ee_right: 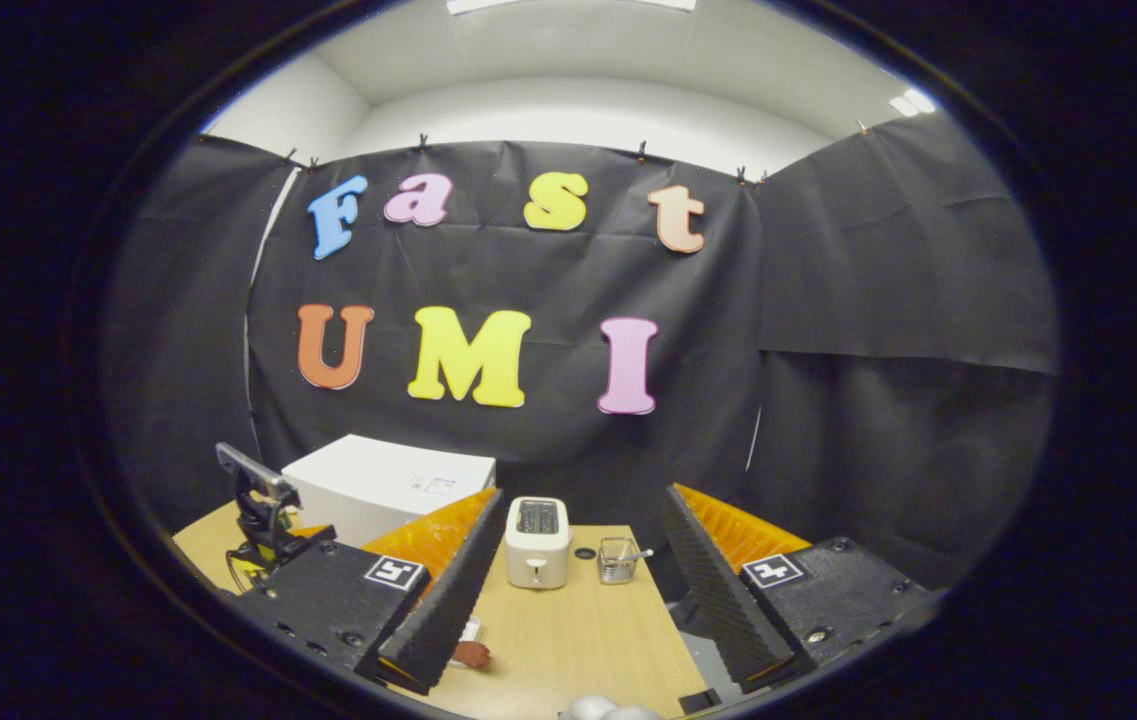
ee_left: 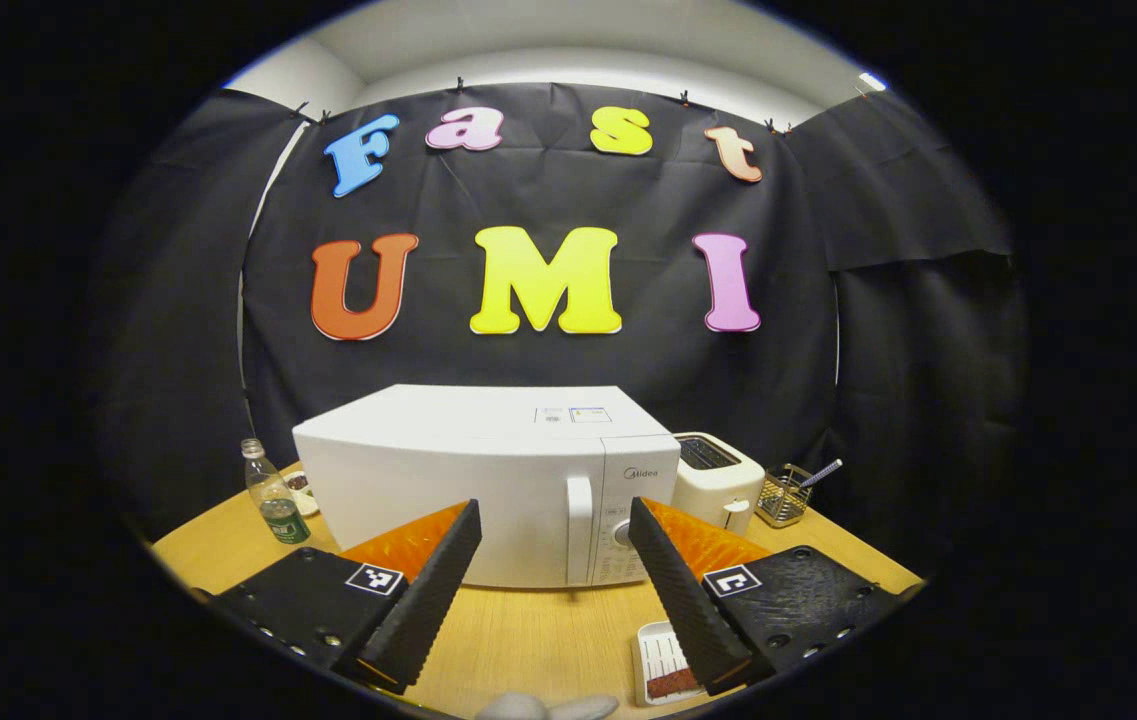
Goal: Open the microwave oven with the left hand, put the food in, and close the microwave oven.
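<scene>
In the left gripper view we see the left gripper [ee_left: 553, 580] at the bottom of the frame, its two black ridged fingers [ee_left: 428, 590] spread wide apart with nothing between them but bare wood. Straight ahead, in the lower centre of the frame, stands the white microwave oven [ee_left: 488, 480] on the wooden table [ee_left: 538, 640], its door shut and its vertical handle [ee_left: 579, 528] showing in the gap between the fingers. At the lower right, partly hidden behind the right-hand finger, lies a small white tray [ee_left: 660, 655] with a brown piece of food [ee_left: 670, 684] in it, on the table in front of the oven. To the right of the oven sits a cream toaster [ee_left: 718, 480], and beside that a small wire basket [ee_left: 786, 495] with a utensil in it. At the left of the oven stands a clear plastic bottle [ee_left: 273, 495].

In the right gripper view we see the right gripper [ee_right: 578, 590] low in the frame, likewise gaping wide and holding nothing. Between its fingers, farther off, stands the toaster [ee_right: 538, 542] with the wire basket [ee_right: 616, 560] just beside it. The microwave oven [ee_right: 388, 485] sits at the lower left, and the brown food [ee_right: 471, 654] peeks out beside the left-hand finger near the bottom. At the far lower left we see the other gripper's camera mount [ee_right: 253, 500].
</scene>
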`<state>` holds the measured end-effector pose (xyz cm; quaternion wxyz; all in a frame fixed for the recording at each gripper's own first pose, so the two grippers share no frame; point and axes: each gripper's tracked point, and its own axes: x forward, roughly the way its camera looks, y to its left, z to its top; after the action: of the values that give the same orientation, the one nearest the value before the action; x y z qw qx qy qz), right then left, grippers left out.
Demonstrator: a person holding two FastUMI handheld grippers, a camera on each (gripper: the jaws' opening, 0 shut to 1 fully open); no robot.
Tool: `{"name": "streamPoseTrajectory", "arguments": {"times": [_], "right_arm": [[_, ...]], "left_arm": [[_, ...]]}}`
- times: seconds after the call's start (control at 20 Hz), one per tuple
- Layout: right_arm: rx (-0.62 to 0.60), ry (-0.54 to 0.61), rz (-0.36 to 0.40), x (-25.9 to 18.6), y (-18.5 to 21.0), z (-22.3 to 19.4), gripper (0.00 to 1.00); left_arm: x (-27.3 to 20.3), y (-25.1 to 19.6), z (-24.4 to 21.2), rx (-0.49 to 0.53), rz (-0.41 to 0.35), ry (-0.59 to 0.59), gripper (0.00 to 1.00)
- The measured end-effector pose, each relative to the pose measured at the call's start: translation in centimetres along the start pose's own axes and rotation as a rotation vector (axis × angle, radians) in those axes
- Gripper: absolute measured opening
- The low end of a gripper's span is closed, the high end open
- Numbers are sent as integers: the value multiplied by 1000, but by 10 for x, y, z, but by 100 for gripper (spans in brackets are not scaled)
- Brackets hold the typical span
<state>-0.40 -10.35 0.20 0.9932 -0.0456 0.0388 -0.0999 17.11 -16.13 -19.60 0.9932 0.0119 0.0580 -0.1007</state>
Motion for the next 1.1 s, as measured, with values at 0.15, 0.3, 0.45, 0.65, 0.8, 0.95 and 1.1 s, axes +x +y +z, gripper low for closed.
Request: {"name": "streamPoseTrajectory", "arguments": {"times": [0.15, 0.3, 0.45, 0.65, 0.8, 0.95, 1.1], "right_arm": [[9, 50, -31, 1, -12, -17, 91], [-22, 81, -72, 2, -28, -27, 100], [-46, 86, -98, -3, -40, -28, 95], [-65, 81, -114, -6, -50, -31, 100], [-66, 85, -107, -7, -52, -33, 100], [-55, 86, -99, -7, -52, -36, 100], [-39, 94, -93, -7, -53, -40, 100]], "left_arm": [[43, -4, -27, -6, 16, 38, 93], [78, -9, -40, 1, 22, 53, 93], [97, -13, -53, 17, 28, 75, 93], [107, -17, -57, 16, 38, 81, 70], [110, -15, -58, -19, 48, 80, 36], [113, -11, -59, -28, 55, 96, 25], [108, -9, -61, -16, 49, 107, 16]]}}
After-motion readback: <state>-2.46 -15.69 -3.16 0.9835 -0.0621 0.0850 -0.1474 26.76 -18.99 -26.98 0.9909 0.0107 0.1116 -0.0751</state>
